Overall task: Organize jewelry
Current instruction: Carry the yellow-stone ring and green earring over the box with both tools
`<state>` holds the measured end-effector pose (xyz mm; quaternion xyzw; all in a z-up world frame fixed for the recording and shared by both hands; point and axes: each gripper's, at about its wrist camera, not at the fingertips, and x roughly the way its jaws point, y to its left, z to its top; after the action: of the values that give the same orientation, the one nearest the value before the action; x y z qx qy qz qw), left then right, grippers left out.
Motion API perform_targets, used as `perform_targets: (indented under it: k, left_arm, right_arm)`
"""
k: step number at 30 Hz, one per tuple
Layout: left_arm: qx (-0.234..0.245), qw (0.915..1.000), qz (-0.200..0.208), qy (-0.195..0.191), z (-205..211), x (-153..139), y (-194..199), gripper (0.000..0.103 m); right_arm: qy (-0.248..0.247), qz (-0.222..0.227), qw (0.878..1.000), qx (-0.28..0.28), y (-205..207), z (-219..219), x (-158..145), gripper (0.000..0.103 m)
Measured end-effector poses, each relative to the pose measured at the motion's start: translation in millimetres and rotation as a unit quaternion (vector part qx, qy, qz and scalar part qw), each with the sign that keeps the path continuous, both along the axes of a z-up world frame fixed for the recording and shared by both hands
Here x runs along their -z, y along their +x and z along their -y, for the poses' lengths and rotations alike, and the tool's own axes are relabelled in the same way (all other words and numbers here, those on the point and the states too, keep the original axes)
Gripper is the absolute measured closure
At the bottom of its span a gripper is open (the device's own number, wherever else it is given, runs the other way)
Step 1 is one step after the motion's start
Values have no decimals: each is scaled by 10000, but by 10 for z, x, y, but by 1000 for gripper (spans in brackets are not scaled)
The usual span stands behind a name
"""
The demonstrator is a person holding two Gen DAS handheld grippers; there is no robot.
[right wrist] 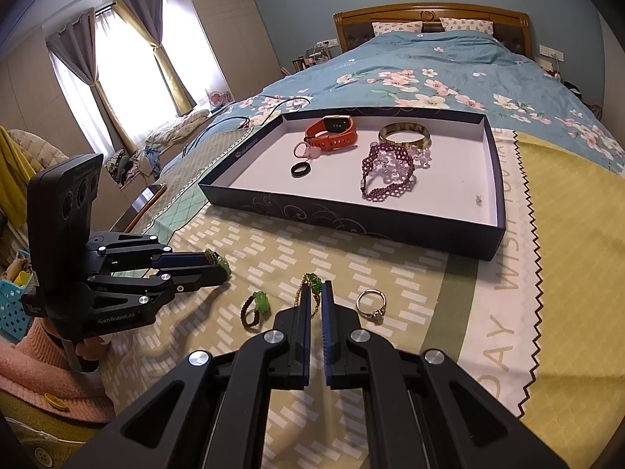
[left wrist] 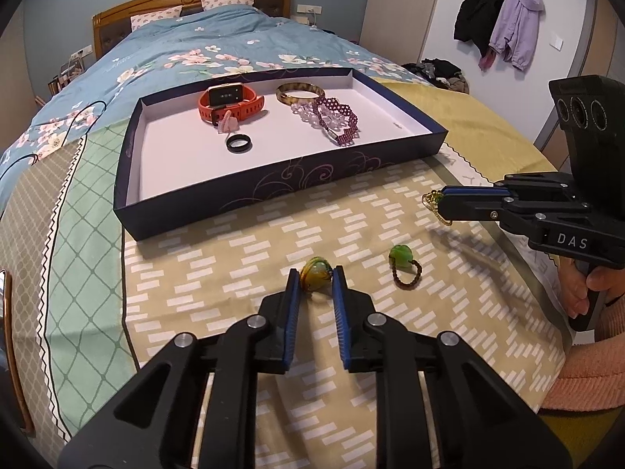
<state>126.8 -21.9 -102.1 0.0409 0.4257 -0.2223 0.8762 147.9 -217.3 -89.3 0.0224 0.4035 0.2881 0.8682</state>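
Observation:
A dark box tray (left wrist: 250, 191) (right wrist: 351, 226) on the bed holds an orange watch (left wrist: 230, 103), a black ring (left wrist: 239, 143), a bangle (left wrist: 300, 93) and purple beaded bracelets (left wrist: 336, 119). My left gripper (left wrist: 316, 277) (right wrist: 222, 267) is shut on a yellow-green bead ring (left wrist: 314, 276), low over the blanket. My right gripper (right wrist: 317, 293) (left wrist: 439, 201) is shut on a gold ring with a green stone (right wrist: 310, 285) (left wrist: 431, 199), held just above the blanket. A green-stone beaded ring (left wrist: 402, 262) (right wrist: 258, 306) and a silver ring (right wrist: 371, 305) lie on the blanket.
The tray stands behind the loose rings on a patterned blanket (left wrist: 234, 312). A black cable (right wrist: 250, 117) lies on the blue floral duvet (left wrist: 218, 51). Coats (left wrist: 504, 19) hang on the wall at right. Curtained windows (right wrist: 117, 70) are at left.

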Motion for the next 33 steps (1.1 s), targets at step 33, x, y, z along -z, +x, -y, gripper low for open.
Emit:
perform_targets:
  k: [33]
  left_arm:
    - [-271,9968,706,-261,-56,-513,420,87]
  right_arm:
    - [131,489,9983,284,452,93,-332,99]
